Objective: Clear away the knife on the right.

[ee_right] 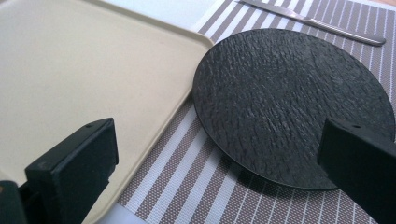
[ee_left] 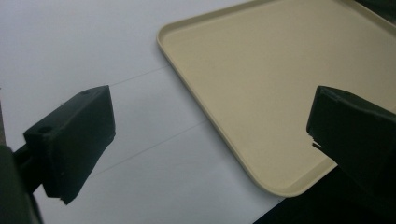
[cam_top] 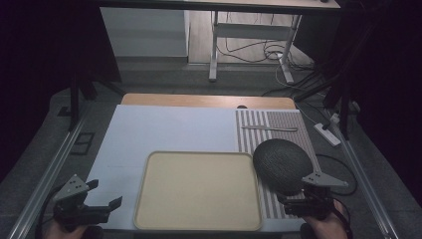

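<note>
Both tongs gape, grasping nothing: left tongs (cam_top: 102, 196) beside the tray's (cam_top: 198, 227) near-left corner, right tongs (cam_top: 293, 199) over the black plate's (cam_top: 281, 162) near edge.

Big tan tray (cam_top: 198, 191) flat on a pale blue sheet (cam_top: 164, 132) on the bench (cam_top: 209, 100). Nothing on the tray. Striped mat (cam_top: 293, 130) just right of the tray, edge to edge with it. Round black plate (cam_top: 281, 164) with a bumpy top on the mat, right next to the tray's corner. Long silver knife (cam_top: 269, 128) across the far part of the mat, apart from the plate. White power strip (cam_top: 327, 133) and dark wires down on the grey floor (cam_top: 159, 79).
</note>
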`<state>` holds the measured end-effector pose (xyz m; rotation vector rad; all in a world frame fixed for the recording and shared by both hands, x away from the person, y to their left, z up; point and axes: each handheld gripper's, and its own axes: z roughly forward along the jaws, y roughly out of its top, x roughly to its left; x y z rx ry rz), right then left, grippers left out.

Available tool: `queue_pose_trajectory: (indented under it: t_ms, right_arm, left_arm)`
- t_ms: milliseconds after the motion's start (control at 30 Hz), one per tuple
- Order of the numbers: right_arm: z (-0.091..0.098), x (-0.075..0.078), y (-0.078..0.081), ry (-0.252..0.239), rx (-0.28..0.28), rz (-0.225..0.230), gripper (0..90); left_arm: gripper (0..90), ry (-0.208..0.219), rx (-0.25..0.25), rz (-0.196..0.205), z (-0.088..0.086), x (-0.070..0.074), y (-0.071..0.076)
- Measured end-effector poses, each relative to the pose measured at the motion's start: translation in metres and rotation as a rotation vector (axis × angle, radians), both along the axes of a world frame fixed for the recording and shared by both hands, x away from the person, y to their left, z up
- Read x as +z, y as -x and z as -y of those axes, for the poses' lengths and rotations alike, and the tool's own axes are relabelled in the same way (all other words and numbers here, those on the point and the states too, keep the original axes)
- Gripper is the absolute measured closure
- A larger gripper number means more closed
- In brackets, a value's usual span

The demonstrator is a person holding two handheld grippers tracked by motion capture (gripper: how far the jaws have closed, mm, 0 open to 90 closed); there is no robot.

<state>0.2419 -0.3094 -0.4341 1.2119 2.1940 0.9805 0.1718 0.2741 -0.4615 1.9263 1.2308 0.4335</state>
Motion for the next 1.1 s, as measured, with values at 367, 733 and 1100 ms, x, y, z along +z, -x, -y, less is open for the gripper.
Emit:
queue_pose_trajectory:
  t_ms: [367, 733, 1100]
  right_arm:
    - [0.003, 0.000, -0.002, -0.036, -0.007, -0.019, 0.0]
    - [0.003, 0.000, -0.004, -0.034, -0.005, -0.039, 0.0]
    - [-0.007, -0.001, -0.007, -0.005, 0.037, -0.056, 0.0]
  left_arm:
    - [2.4, -0.002, -0.006, -0.013, 0.000, -0.001, -0.001]
    - [2.5, -0.002, -0.003, -0.022, 0.000, -0.001, -0.002]
    - [2.4, -0.001, 0.004, -0.029, 0.000, -0.001, -0.002]
